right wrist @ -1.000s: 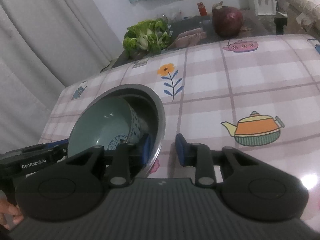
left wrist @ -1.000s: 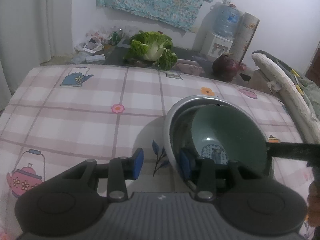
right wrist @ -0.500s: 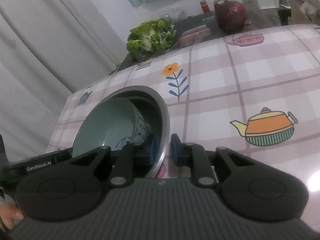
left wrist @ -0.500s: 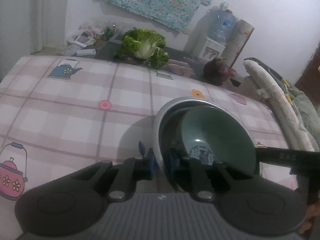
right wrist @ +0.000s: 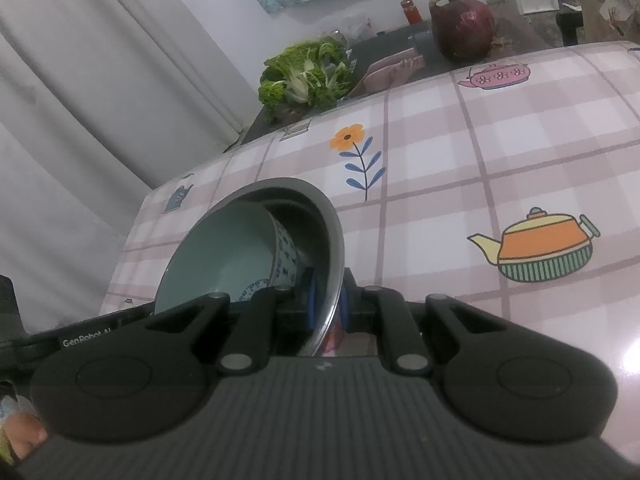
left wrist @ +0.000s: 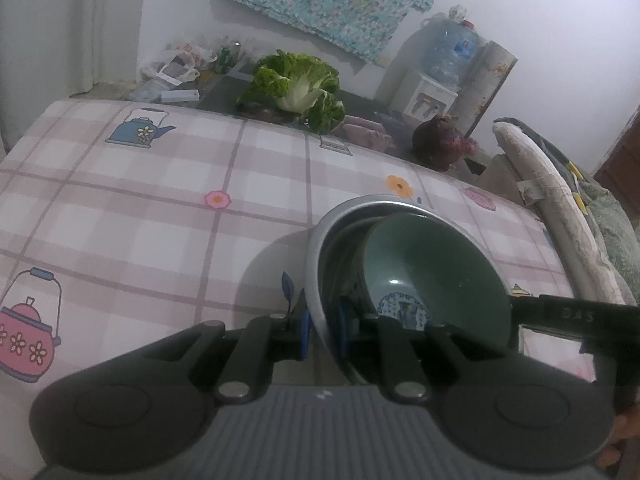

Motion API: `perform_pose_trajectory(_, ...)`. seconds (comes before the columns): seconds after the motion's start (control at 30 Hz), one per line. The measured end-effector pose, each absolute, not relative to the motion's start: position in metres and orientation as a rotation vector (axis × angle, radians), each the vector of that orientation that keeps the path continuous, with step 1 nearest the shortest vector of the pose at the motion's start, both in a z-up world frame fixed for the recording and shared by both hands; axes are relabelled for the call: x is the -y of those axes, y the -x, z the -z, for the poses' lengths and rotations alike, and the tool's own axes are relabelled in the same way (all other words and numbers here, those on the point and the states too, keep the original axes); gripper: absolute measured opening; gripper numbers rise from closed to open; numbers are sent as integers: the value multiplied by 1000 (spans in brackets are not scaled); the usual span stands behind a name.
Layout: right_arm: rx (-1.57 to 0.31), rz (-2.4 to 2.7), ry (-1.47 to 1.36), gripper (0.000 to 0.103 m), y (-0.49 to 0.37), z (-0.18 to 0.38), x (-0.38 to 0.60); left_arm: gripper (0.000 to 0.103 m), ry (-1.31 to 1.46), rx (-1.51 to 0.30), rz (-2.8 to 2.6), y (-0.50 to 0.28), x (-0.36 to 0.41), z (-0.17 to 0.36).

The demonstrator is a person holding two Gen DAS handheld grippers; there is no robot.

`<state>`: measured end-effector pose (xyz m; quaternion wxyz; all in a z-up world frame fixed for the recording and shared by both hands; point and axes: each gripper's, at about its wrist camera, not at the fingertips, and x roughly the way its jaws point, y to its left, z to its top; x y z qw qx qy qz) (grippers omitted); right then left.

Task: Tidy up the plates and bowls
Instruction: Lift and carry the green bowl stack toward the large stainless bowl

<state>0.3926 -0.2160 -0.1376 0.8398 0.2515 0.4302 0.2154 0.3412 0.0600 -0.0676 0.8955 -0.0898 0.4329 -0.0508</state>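
Observation:
A metal bowl [left wrist: 320,236] [right wrist: 334,232] sits on the checked tablecloth with a green ceramic bowl [left wrist: 432,260] [right wrist: 220,256] tilted inside it. My left gripper [left wrist: 322,326] is shut on the metal bowl's near-left rim, one blue pad outside the wall and one inside. From the opposite side my right gripper [right wrist: 328,304] is shut on the same rim, its pads pinching the wall. The right gripper's black body shows at the right edge of the left wrist view. The green bowl has a blue-and-white pattern on its outside and base.
The table [left wrist: 140,208] carries a pink plaid cloth with teapot and flower prints. Beyond its far edge lie a leafy cabbage [left wrist: 296,88], a dark red cabbage [right wrist: 464,28] and a water dispenser [left wrist: 436,80]. Curtains [right wrist: 100,100] hang at the left.
Both grippers went from open around the metal bowl's rim to shut on it. The bowls and both hands stayed roughly where they were.

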Motion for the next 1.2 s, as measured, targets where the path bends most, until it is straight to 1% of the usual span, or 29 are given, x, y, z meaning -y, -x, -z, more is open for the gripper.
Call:
perform_pose_trajectory(0.53, -896, -457, -554, 11, -385, 128, 220, 14, 188, -871, 102, -333, -58, 53)
perform_pose_trajectory(0.93, -844, -467, -554, 11, -364, 94, 229, 13, 186, -817, 120, -310, -52, 18)
perform_pose_trajectory(1.2, -812, -467, -568, 11, -319, 68, 239, 12, 181, -789, 140, -269, -45, -6)
